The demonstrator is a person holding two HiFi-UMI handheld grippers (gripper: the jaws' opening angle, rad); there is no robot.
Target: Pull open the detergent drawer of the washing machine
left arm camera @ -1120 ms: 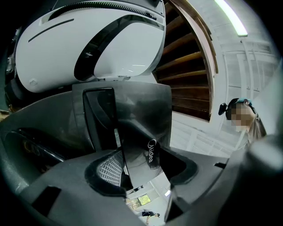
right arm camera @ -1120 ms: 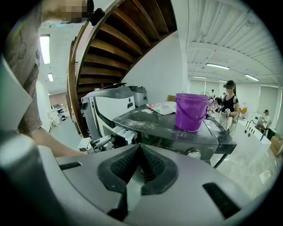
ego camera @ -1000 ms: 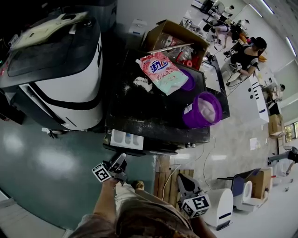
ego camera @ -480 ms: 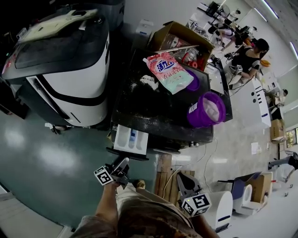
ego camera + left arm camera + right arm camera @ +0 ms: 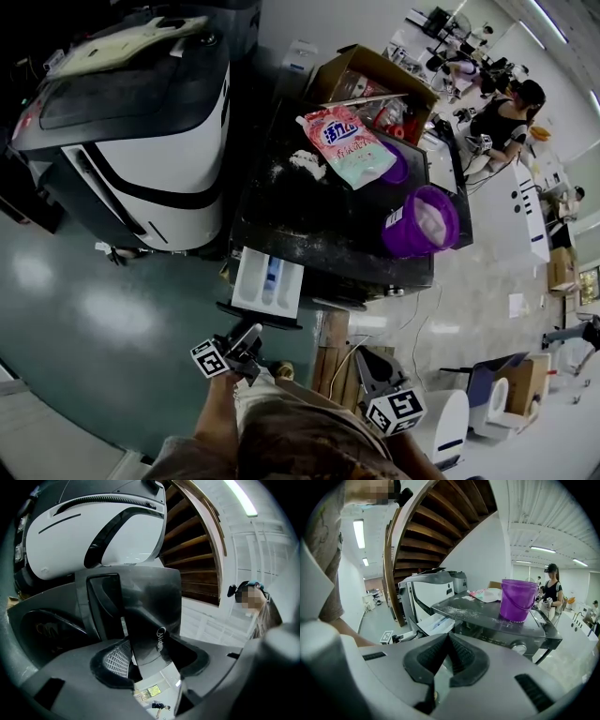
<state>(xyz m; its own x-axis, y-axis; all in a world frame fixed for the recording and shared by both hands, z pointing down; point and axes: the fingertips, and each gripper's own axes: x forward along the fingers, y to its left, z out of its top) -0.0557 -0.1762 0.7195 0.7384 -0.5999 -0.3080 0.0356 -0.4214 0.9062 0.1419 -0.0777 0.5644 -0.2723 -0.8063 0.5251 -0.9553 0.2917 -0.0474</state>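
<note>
The dark washing machine (image 5: 309, 220) stands in the middle of the head view. Its detergent drawer (image 5: 267, 279) is pulled well out, showing a white tray with a blue insert. My left gripper (image 5: 246, 337) holds the drawer's dark front panel (image 5: 145, 616). In the left gripper view the panel sits between the pads, with my left gripper (image 5: 147, 660) shut on it. My right gripper (image 5: 368, 364) hangs lower right, away from the machine. Its pads meet on nothing in the right gripper view (image 5: 449, 654), which also shows the drawer (image 5: 437, 621).
A purple bucket (image 5: 419, 222), a pink detergent bag (image 5: 349, 145) and spilled powder lie on the machine's top. A cardboard box (image 5: 370, 80) sits behind. A large white and black machine (image 5: 141, 103) stands to the left. A wooden stair post (image 5: 328, 347) and seated people (image 5: 502, 112) are at the right.
The drawer has slid further out of the machine towards me. My left gripper has moved back with its front panel. The right gripper has stayed put.
</note>
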